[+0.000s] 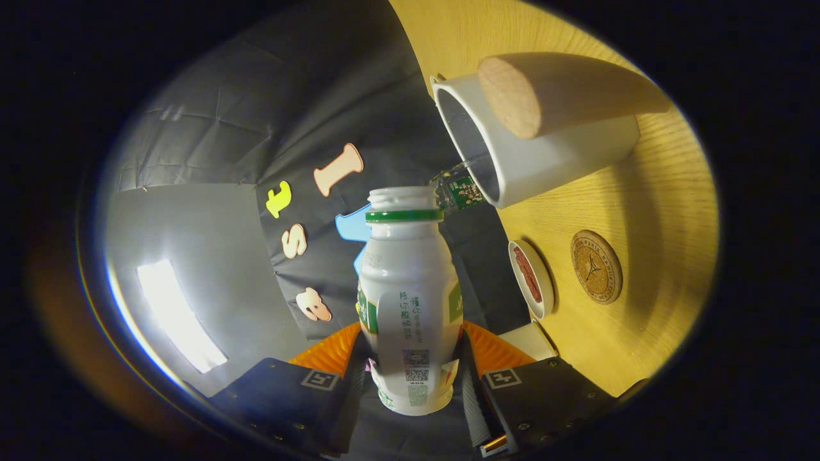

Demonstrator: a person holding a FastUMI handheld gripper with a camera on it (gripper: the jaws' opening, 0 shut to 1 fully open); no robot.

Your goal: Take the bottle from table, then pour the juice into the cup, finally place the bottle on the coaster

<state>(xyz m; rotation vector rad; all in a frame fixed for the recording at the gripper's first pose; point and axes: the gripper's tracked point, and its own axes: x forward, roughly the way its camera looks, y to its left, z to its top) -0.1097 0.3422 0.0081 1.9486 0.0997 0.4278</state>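
wooden table [647, 256] tipped sideways, dark cloth wall behind.
we see our gripper [413, 358] clamped on the white drink bottle [410, 301], a finger pressing each side, cap off, its open mouth near the white cup [532, 160] with a wooden handle [557, 93]. the cork coaster [596, 266] lies beyond, beside a small white dish [532, 278].

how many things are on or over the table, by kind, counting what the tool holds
bottles: 1, the bottle, gripped between both fingers of the tool
cups: 1, the cup
coasters: 1, the coaster
small dishes: 1, the dish
total: 4
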